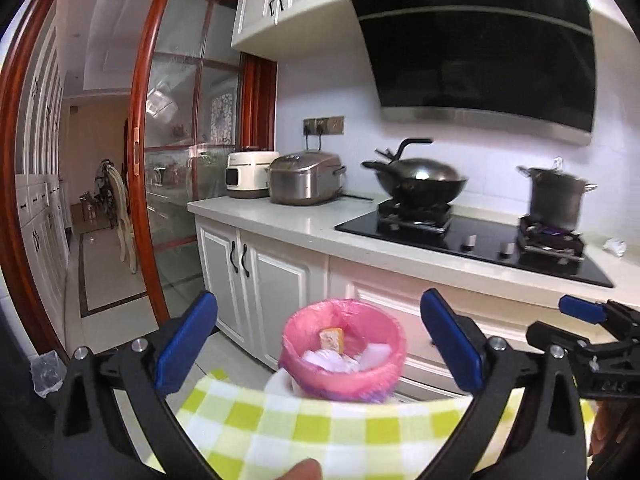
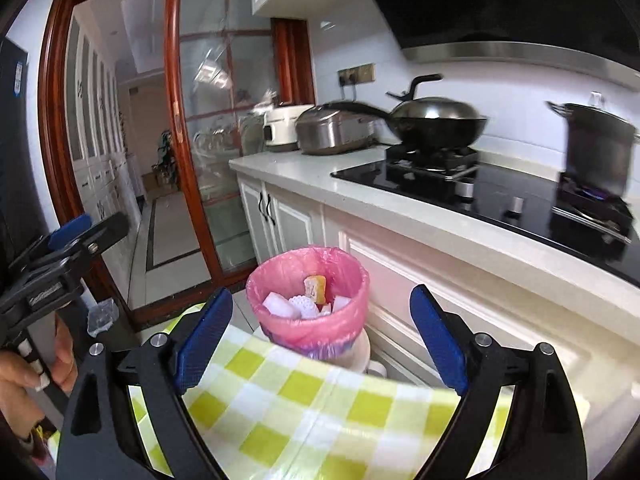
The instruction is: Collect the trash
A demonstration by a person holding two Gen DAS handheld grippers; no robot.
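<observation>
The trash bin [image 1: 344,350], lined with a pink bag [image 2: 276,280], stands on the floor just past the edge of my table, close against the white lower cabinets [image 1: 256,268] of the kitchen counter. Inside it I see several white crumpled pieces [image 2: 280,306] and a yellowish scrap [image 2: 315,289] that looks like bread or sponge, so some of the collecting appears to be done.

My left gripper [image 1: 316,344] is spread wide with nothing between its blue pads [image 1: 186,344], and the bin shows in the gap beyond them. My right gripper [image 2: 322,338] is spread wide too, and it carries nothing either. Each one shows at the edge of the other's view, both held above the table covered by a green and white checked cloth [image 1: 320,436]. The part of the cloth I can see has no litter on it, though the near part of the table is hidden under my own tools.

What may be left: one small white crumpled thing [image 1: 615,246] lies on the counter at the far right, just beside the burner with the steel pot [image 1: 556,198]. It could be a tissue, but it is too small to be sure. On the floor to the left, near the sliding glass door [image 2: 208,160], a clear plastic wrapper [image 1: 46,372] sits by itself, and it looks like trash as well. I judge the task mostly through its table part, with those two pieces possibly still to fetch.
</observation>
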